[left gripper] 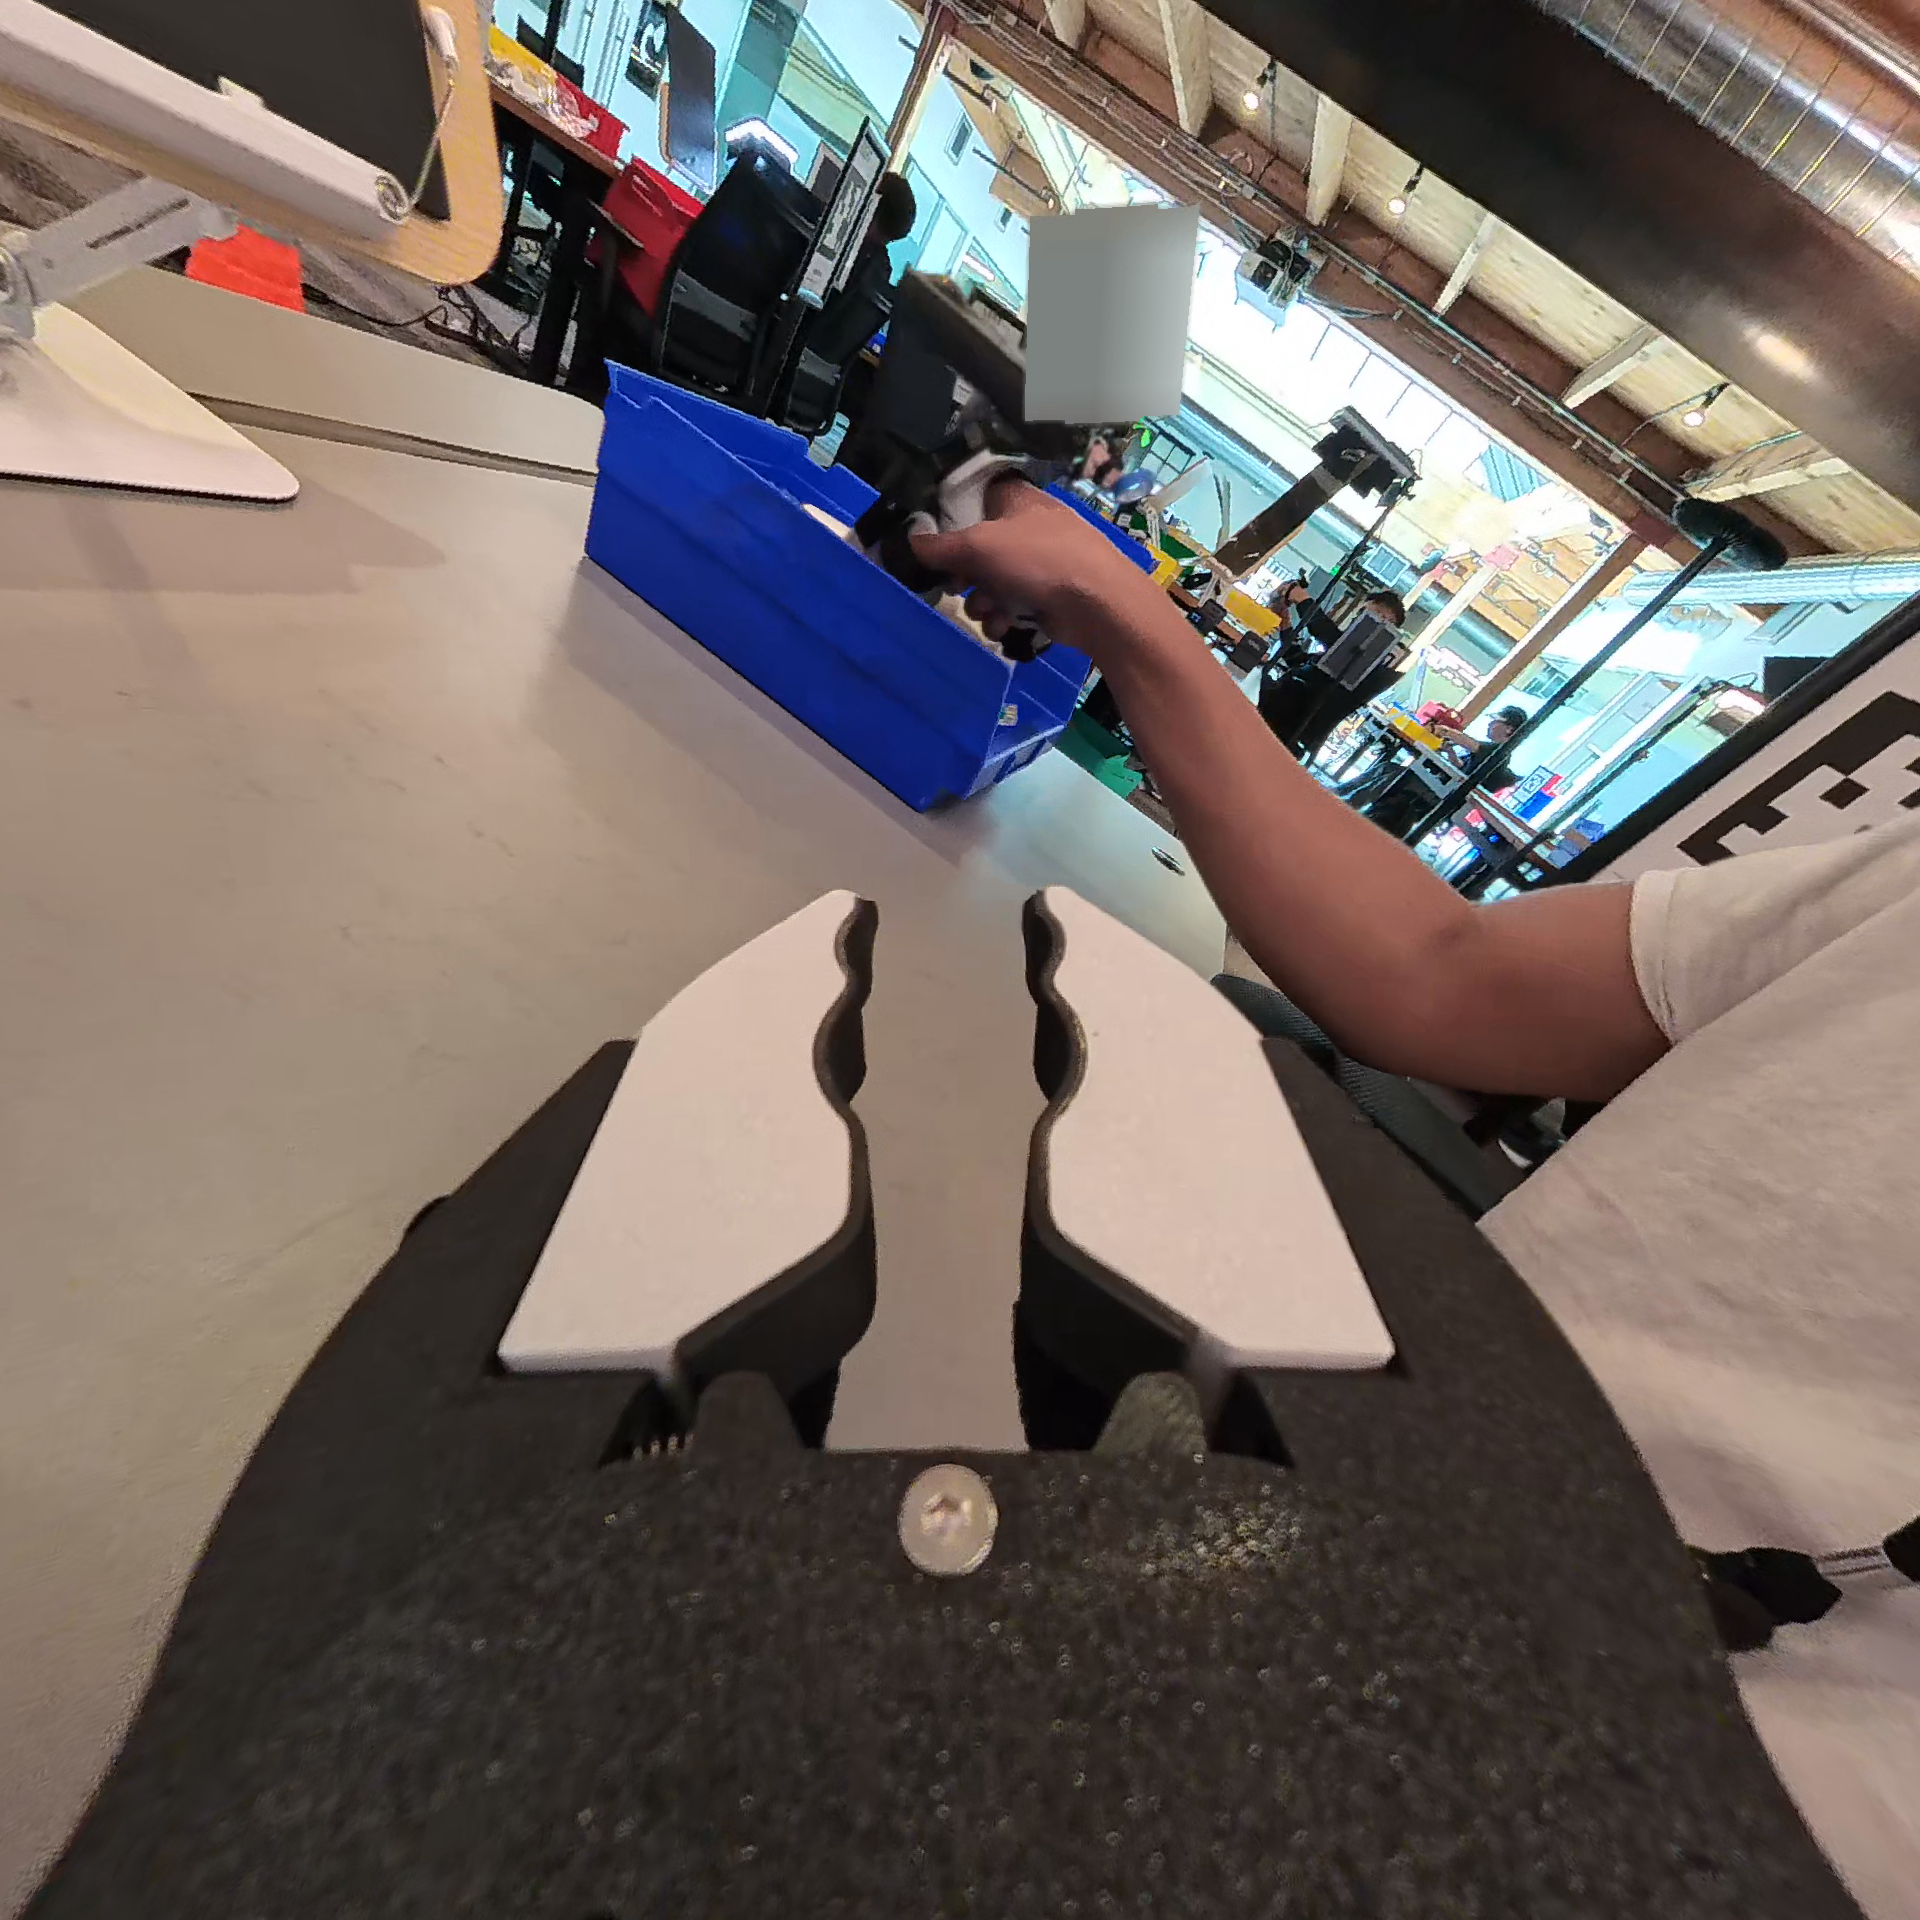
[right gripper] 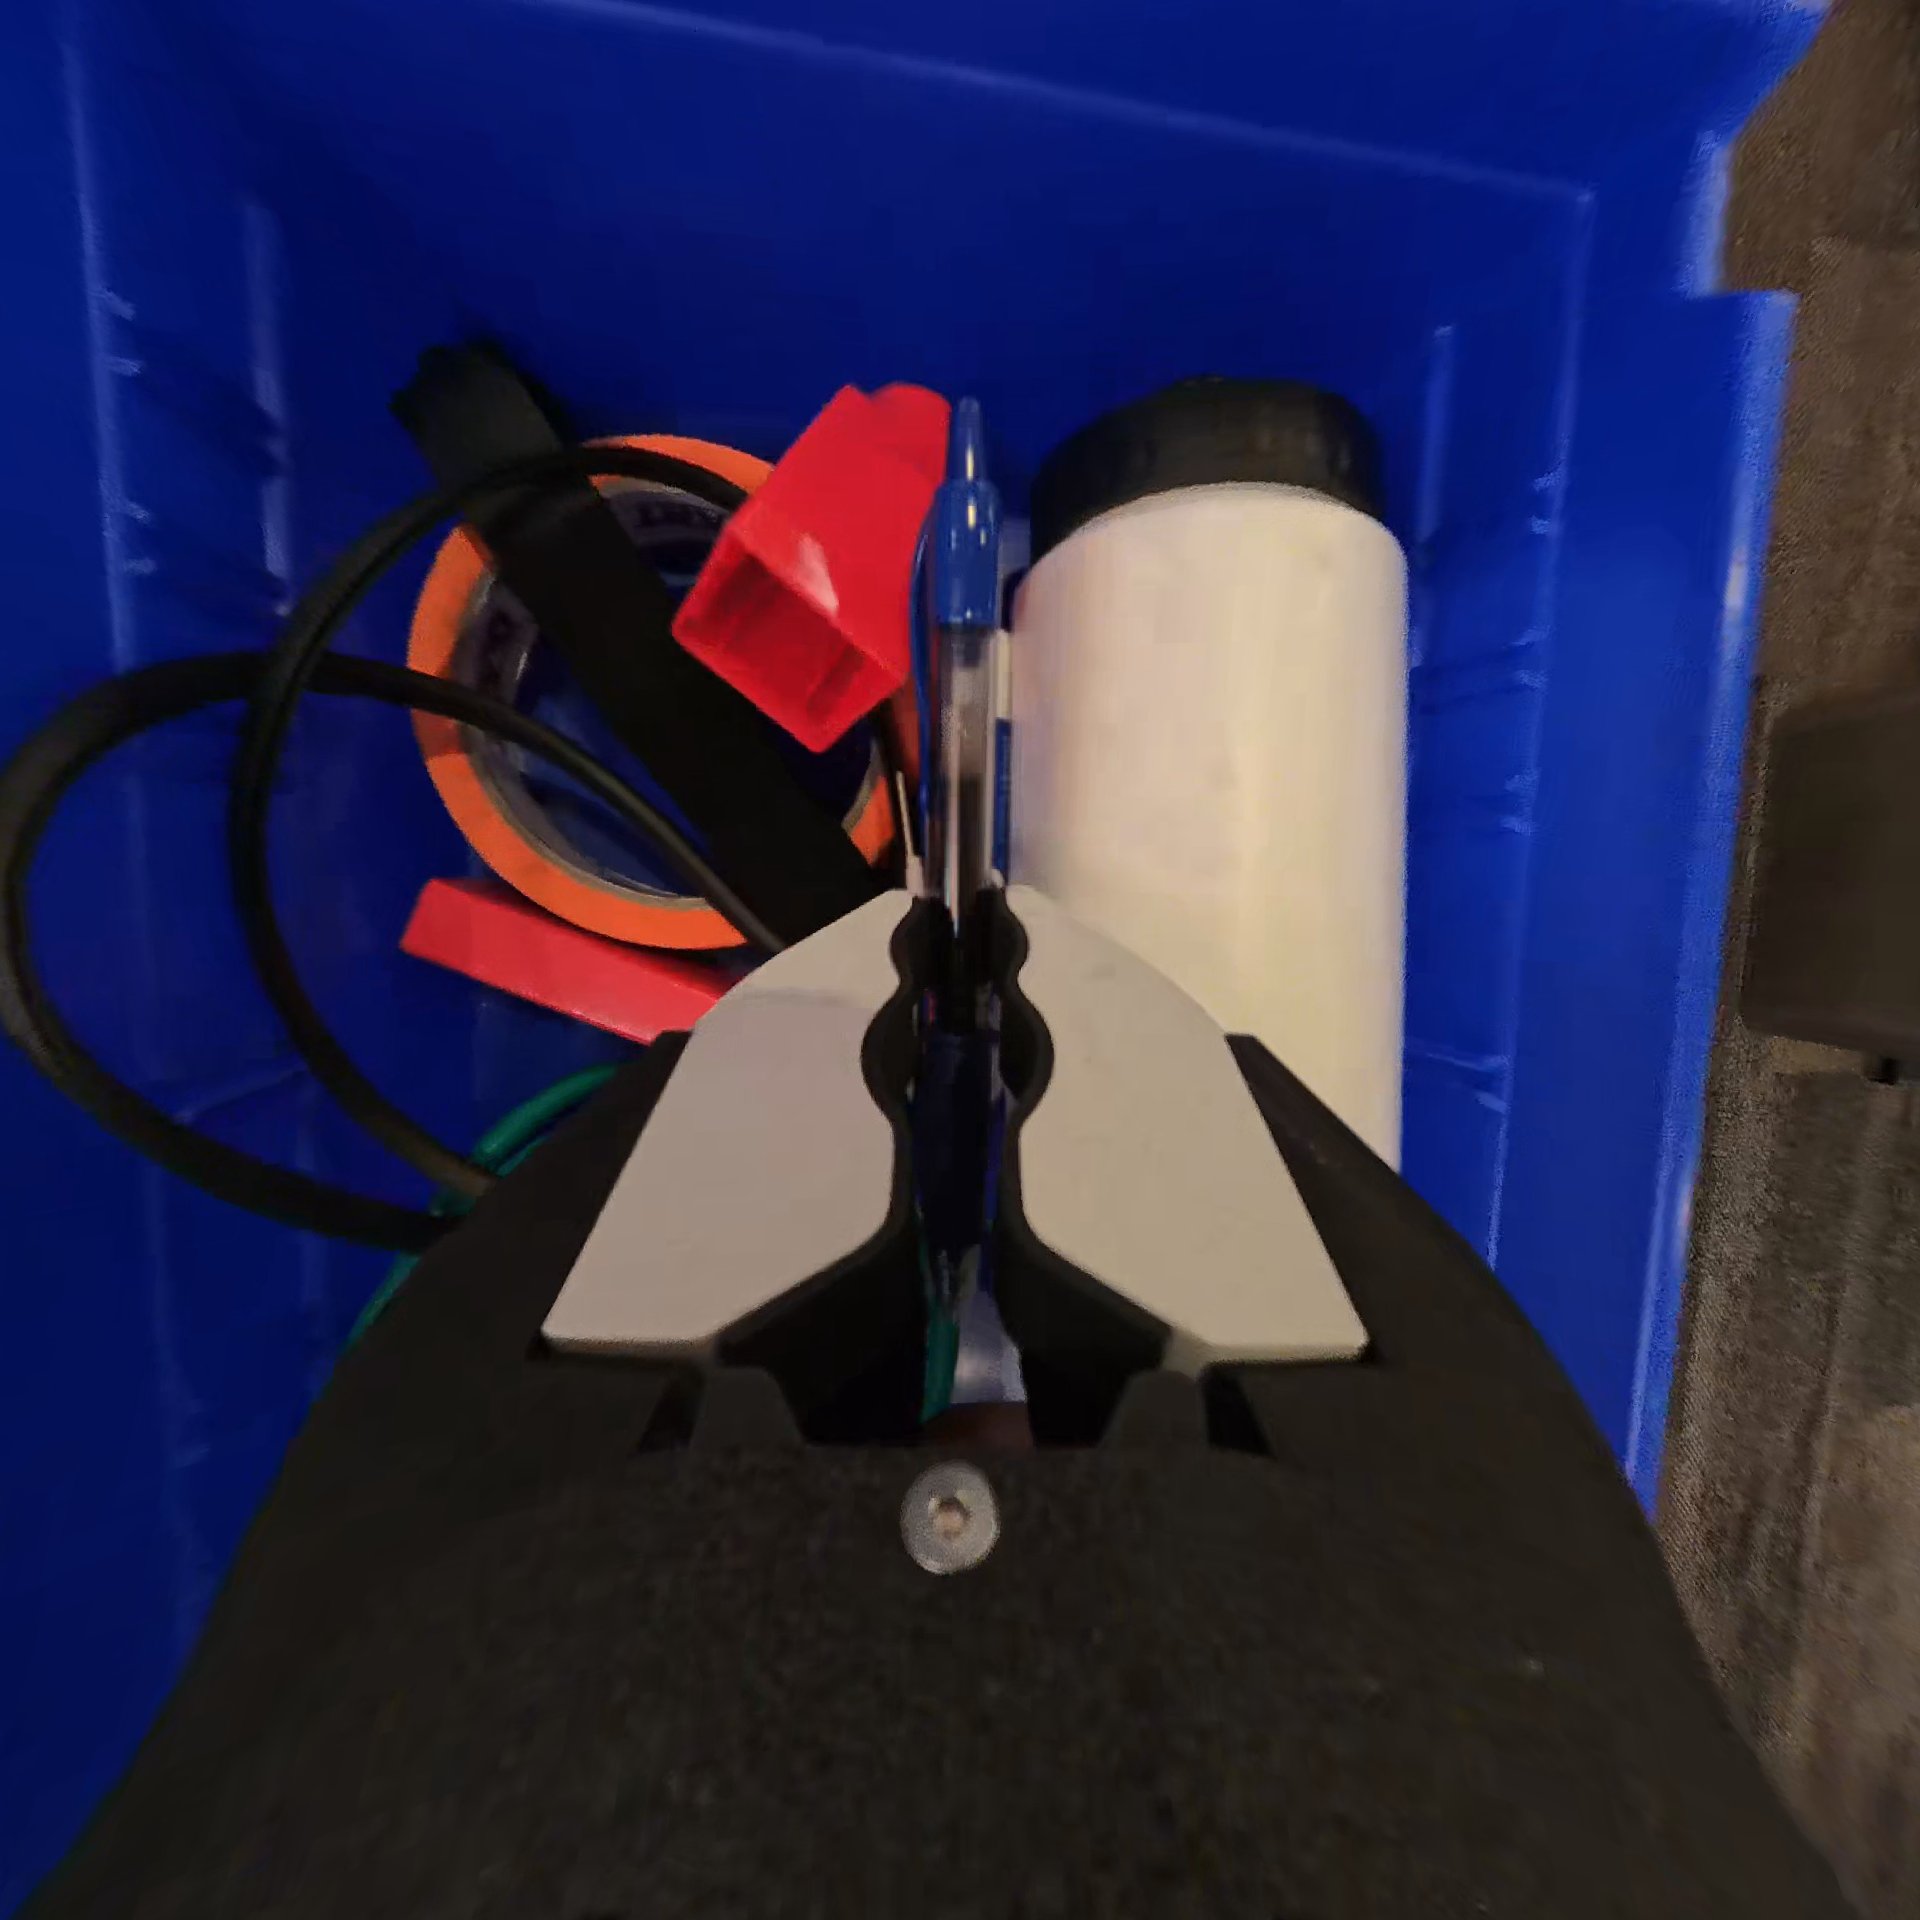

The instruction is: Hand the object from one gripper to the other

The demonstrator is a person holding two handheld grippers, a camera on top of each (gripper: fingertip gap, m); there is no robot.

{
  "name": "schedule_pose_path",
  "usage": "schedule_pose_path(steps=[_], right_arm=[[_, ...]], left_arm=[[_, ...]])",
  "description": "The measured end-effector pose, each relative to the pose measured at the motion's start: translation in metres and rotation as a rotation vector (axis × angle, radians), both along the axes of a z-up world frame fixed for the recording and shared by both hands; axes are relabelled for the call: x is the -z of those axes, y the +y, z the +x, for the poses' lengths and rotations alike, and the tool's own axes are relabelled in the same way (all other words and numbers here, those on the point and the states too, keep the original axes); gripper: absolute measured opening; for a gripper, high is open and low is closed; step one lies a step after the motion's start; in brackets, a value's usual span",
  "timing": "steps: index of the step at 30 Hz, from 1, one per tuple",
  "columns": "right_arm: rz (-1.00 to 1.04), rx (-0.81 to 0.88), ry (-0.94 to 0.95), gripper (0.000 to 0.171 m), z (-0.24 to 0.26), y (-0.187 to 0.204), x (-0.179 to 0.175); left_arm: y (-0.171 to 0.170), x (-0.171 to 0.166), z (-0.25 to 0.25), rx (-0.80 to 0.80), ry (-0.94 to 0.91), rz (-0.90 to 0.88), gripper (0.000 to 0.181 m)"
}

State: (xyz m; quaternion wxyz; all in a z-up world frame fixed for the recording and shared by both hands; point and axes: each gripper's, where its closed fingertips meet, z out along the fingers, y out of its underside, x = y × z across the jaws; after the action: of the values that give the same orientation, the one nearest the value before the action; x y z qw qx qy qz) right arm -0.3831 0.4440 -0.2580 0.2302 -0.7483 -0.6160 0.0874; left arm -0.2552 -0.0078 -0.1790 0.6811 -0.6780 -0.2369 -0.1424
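Observation:
My right gripper (right gripper: 958,914) is shut on a blue pen (right gripper: 966,582) with a clear barrel, inside the blue bin (right gripper: 727,208). The pen sticks out forward past the fingertips, its blue end up. My left gripper (left gripper: 948,914) is open and empty above the pale table (left gripper: 312,831), pointing towards the bin (left gripper: 790,623). In the left wrist view a person's hand holds the right gripper (left gripper: 935,540) down in the bin, well ahead of my left gripper.
In the bin lie a white bottle with a black cap (right gripper: 1216,748), an orange tape roll (right gripper: 540,831), red plastic pieces (right gripper: 821,582), a black cable (right gripper: 156,935) and a green wire (right gripper: 499,1143). A monitor stand (left gripper: 114,416) sits far left on the table.

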Motion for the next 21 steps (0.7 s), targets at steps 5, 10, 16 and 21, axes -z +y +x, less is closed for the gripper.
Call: schedule_pose_path(steps=[5,10,16,21], right_arm=[[-0.027,-0.013,-0.053,0.011,-0.009,-0.003,0.012],[-0.012,-0.049,0.007,0.037,-0.011,-0.006,-0.003],[-0.001,-0.238,0.414,0.037,0.005,-0.063,-0.103],[-0.521,-0.776,0.825,0.033,0.076,-0.273,-0.138]], left_arm=[[-0.003,-0.002,0.0,0.004,-0.012,0.009,0.028],[-0.005,-0.004,0.001,0.013,-0.039,0.028,0.028],[-0.005,0.002,-0.001,0.001,-0.022,-0.021,0.028],[0.001,0.019,-0.003,-0.028,0.079,-0.167,0.032]])
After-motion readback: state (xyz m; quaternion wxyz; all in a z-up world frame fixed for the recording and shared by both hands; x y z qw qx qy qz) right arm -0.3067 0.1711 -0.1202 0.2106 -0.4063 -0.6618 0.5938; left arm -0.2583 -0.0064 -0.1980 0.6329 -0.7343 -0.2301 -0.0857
